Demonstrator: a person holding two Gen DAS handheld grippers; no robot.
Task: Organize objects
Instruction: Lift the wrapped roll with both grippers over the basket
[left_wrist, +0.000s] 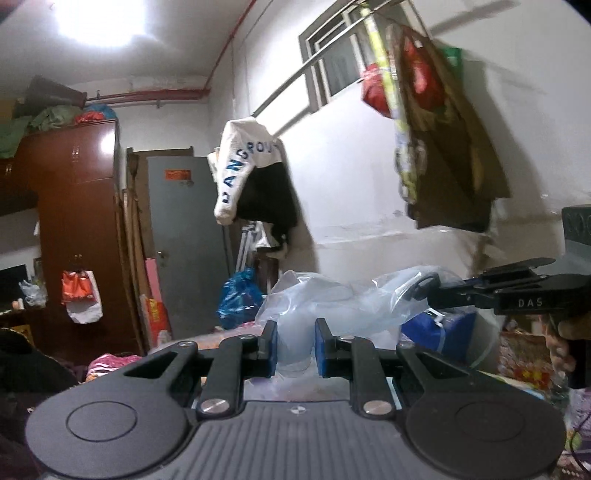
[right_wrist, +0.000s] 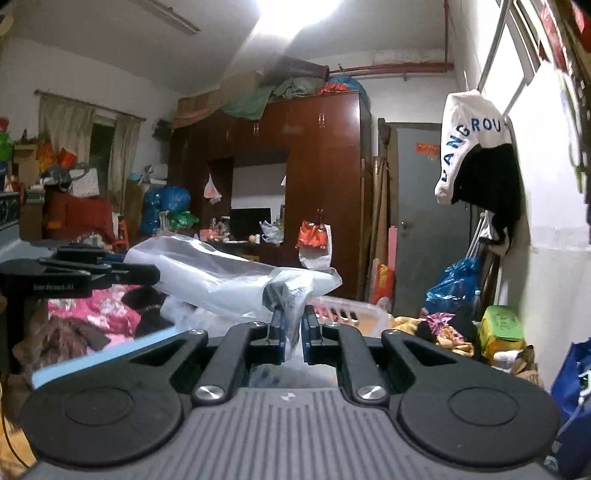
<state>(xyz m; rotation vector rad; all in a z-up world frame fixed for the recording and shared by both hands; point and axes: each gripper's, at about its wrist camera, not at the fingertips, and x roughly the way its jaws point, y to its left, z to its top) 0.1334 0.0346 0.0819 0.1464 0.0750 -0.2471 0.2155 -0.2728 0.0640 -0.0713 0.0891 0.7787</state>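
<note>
Both claws, left claw (left_wrist: 295, 349) and right claw (right_wrist: 293, 334), are clamped on one thin plastic bag (left_wrist: 332, 295); pulling them apart may tear it.

both hand-held grippers (left_wrist: 295, 349) (right_wrist: 293, 338) clamped shut, level.

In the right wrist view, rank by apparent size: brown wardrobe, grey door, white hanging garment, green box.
1. brown wardrobe
2. grey door
3. white hanging garment, nearer the camera, so unsure
4. green box
</note>
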